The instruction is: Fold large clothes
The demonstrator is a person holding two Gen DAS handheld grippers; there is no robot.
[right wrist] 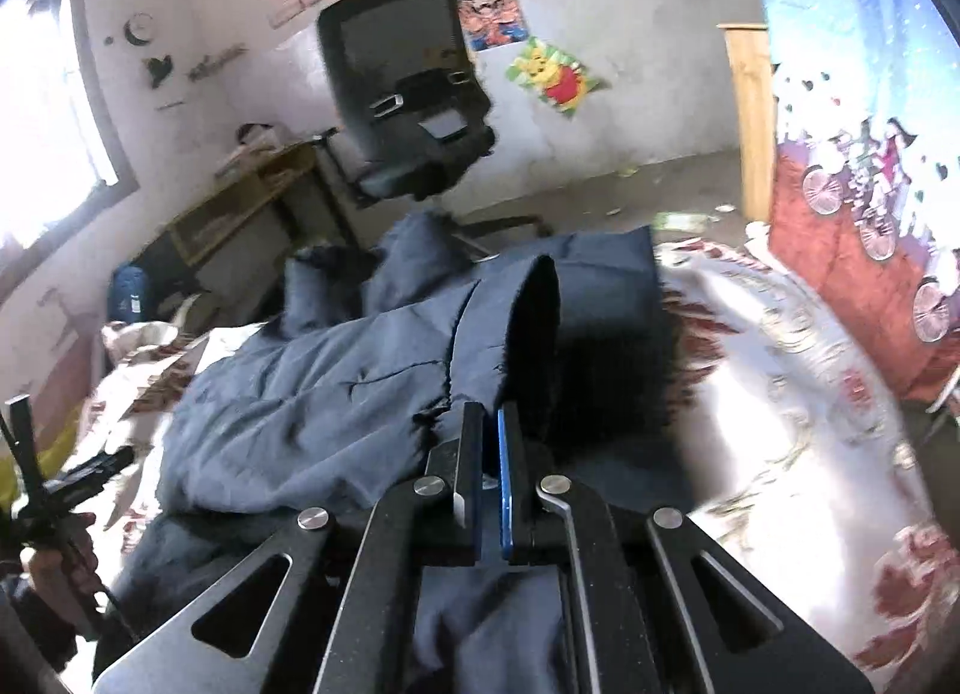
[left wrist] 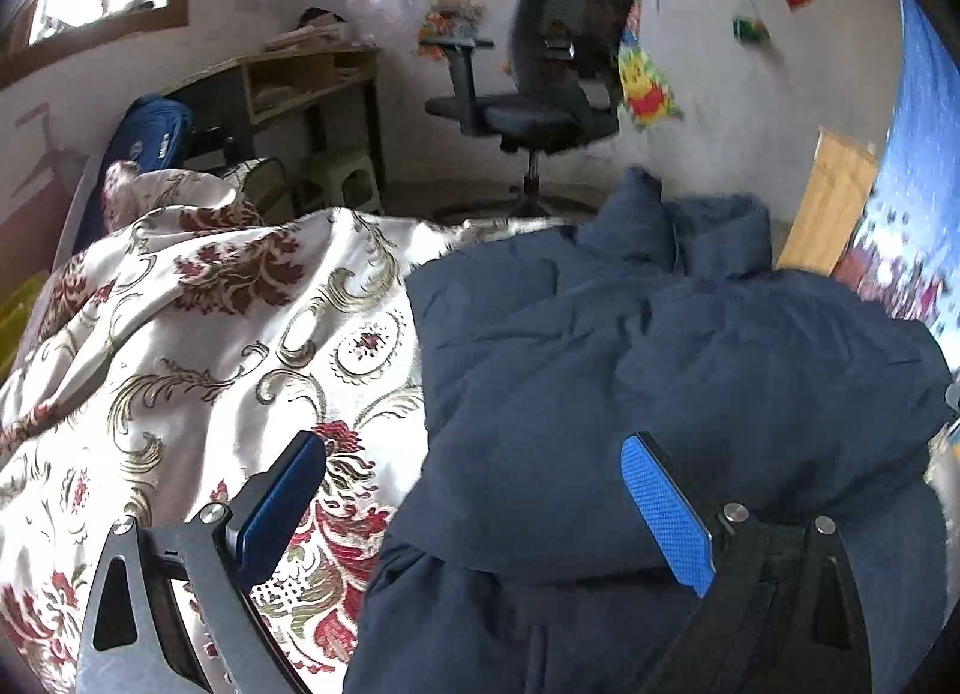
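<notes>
A large navy padded jacket (left wrist: 660, 370) lies on a bed covered by a white and red floral bedspread (left wrist: 210, 346). My left gripper (left wrist: 474, 454) is open and empty, hovering over the jacket's left edge, one pad over the bedspread and one over the jacket. In the right wrist view my right gripper (right wrist: 491, 424) is shut on a fold of the jacket (right wrist: 336, 382) and holds it lifted, so that a dark lined part (right wrist: 576, 346) stands up in front of the fingers.
A black office chair (left wrist: 558, 63) stands beyond the bed's far edge, with a wooden desk (left wrist: 300, 81) to its left and a blue bag (left wrist: 150, 135). A wooden board (left wrist: 828, 202) and a blue patterned curtain (right wrist: 858, 93) stand to the right.
</notes>
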